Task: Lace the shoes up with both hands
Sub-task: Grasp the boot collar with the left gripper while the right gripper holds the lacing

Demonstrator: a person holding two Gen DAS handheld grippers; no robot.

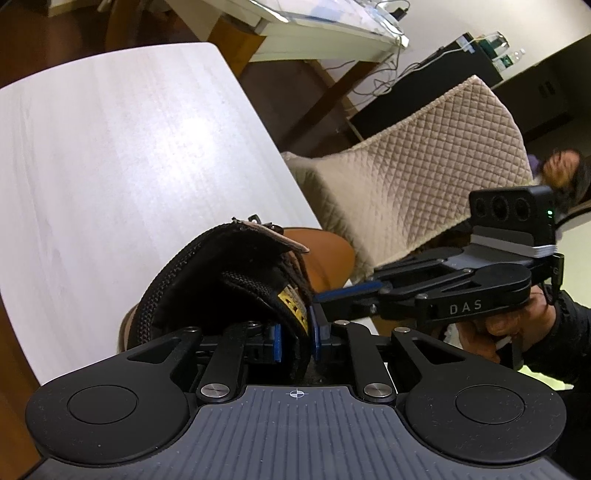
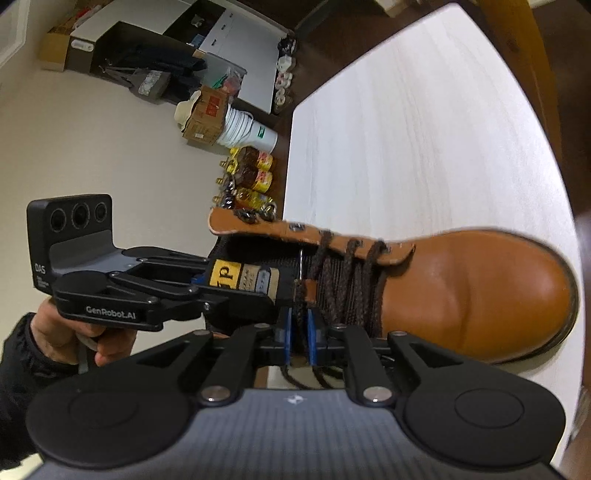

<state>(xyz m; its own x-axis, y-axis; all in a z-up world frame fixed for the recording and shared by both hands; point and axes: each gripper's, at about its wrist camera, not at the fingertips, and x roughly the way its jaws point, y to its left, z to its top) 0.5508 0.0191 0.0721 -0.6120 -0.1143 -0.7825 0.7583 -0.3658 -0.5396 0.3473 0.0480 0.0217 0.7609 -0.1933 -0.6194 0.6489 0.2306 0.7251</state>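
Note:
A tan leather boot (image 2: pixel 480 291) with dark brown laces (image 2: pixel 347 280) lies on a white table (image 2: pixel 424 129). In the left wrist view I see its black padded collar and tongue (image 1: pixel 229 280). My left gripper (image 1: pixel 295 341) is shut on the boot's tongue with the yellow label (image 1: pixel 295 301); it also shows in the right wrist view (image 2: pixel 236 291). My right gripper (image 2: pixel 299 334) is shut on the brown lace beside the eyelet flap; it shows in the left wrist view (image 1: pixel 325 295), its tips next to the tongue.
A quilted beige chair (image 1: pixel 424 166) stands right of the table (image 1: pixel 129 147). A white desk with cables (image 1: pixel 314 22) is behind. Oil bottles (image 2: pixel 251 173), a bucket and boxes stand on the floor beyond the table edge.

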